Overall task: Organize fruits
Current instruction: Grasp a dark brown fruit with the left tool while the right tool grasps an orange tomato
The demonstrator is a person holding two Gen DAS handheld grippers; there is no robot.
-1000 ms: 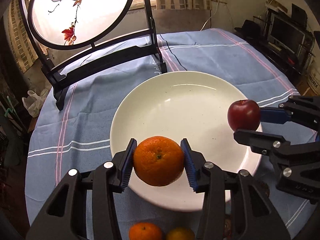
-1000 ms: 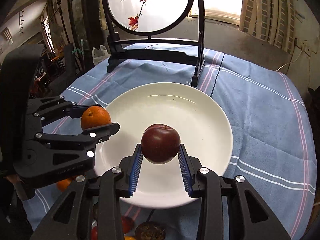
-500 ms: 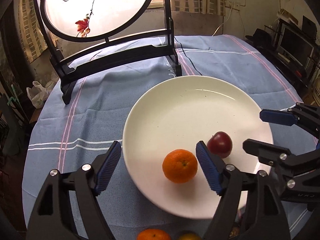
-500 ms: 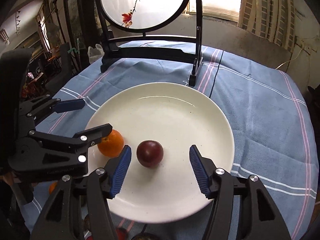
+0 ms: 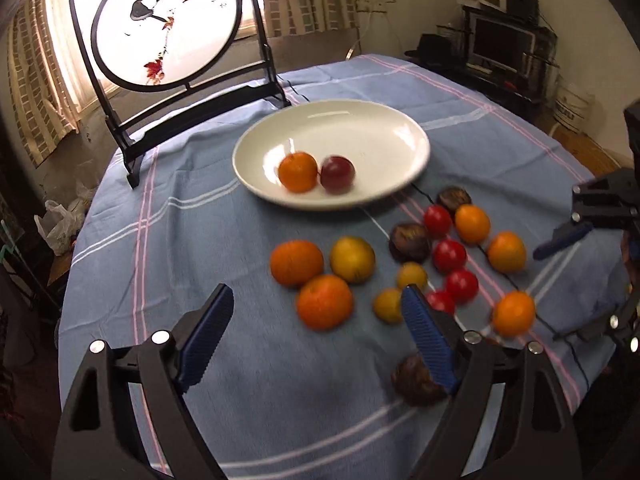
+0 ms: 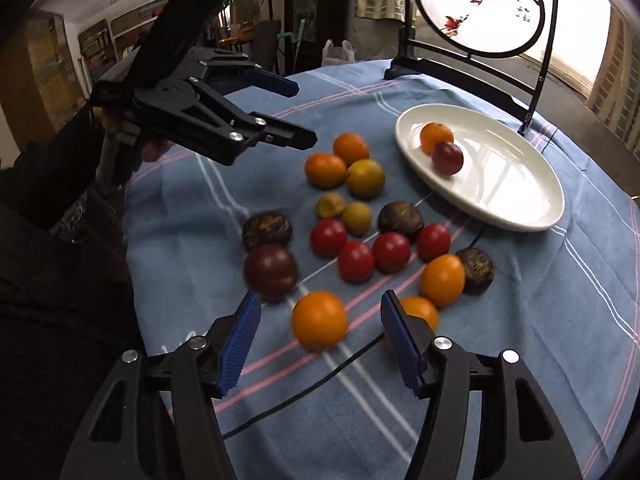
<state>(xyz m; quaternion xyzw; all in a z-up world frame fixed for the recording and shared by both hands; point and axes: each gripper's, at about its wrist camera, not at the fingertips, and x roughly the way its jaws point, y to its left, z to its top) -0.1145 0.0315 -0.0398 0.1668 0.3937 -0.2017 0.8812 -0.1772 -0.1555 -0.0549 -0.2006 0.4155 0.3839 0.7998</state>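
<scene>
A white plate [image 5: 380, 128] [image 6: 516, 184] holds an orange [image 5: 297, 171] [image 6: 436, 137] and a dark red apple [image 5: 337, 173] [image 6: 447, 157], side by side. Several loose fruits lie on the blue cloth in front of it: oranges [image 5: 324, 301] [image 6: 319, 320], red tomatoes [image 5: 449, 255] [image 6: 355, 266], yellow fruits [image 5: 352, 259] and dark brown ones [image 6: 267, 229]. My left gripper [image 5: 316, 344] [image 6: 296, 110] is open and empty, above the cloth near the oranges. My right gripper [image 6: 318, 340] is open and empty, with an orange between its fingertips' line of sight.
A round painted screen on a black stand [image 5: 168, 28] [image 6: 480, 8] stands behind the plate. A thin black cable [image 6: 320, 380] runs across the cloth among the fruits. The table's edge [image 5: 68, 280] falls away at the left; shelves and a monitor [image 5: 500, 44] stand beyond at the right.
Both grippers let go of the orange and the apple onto the plate, then drew back toward me. The loose fruits in front of the plate have come into view.
</scene>
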